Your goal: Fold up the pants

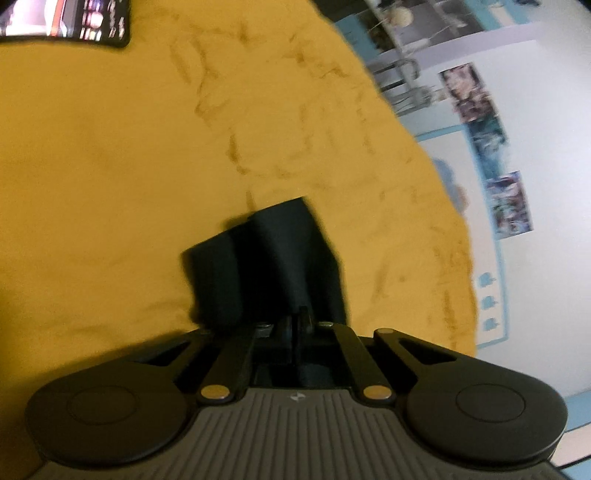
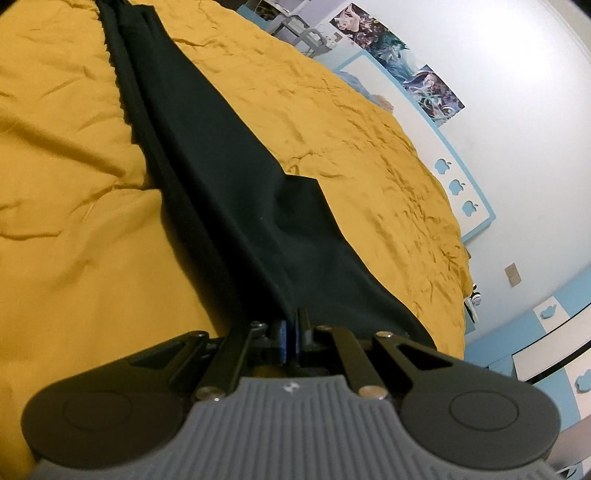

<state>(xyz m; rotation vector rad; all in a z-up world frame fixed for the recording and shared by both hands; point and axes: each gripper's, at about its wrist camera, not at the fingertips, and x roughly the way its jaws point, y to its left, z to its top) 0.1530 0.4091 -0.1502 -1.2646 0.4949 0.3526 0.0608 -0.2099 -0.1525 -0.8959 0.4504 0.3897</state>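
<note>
nearest the lens in the left wrist view, the left gripper (image 1: 298, 318) has its two black fingers drawn together, pinching a bunched end of the dark, almost black fabric pants (image 1: 266, 258). the cloth rises from the jaws in a short, thick fold that stands up and leans a little to the left, blurred by motion. under and around it spreads the wrinkled mustard-yellow bedspread (image 1: 110, 166), which fills most of the view. at the far left corner a black-edged tablet with a lit screen (image 1: 70, 18) lies on the bedspread. to the right, beyond the bed's edge, is a white wall with a row of colourful posters (image 1: 480, 122) and a pale blue border.

close to the lens in the right wrist view, the right gripper (image 2: 293, 328) is likewise closed down narrow, its fingers clamped on another part of the pants (image 2: 229, 192). from the jaws the dark cloth runs away in a long, taut band toward the far left, narrowing as it goes and leaving the picture at the top edge. its left side shows a crinkled, gathered edge, and a squared flap juts out on the right about midway along. the band lies over the yellow bedspread (image 2: 74, 184). far right, the same posters (image 2: 399, 62) hang on the white wall above a blue-framed board with blue apple shapes (image 2: 458, 184).
</note>
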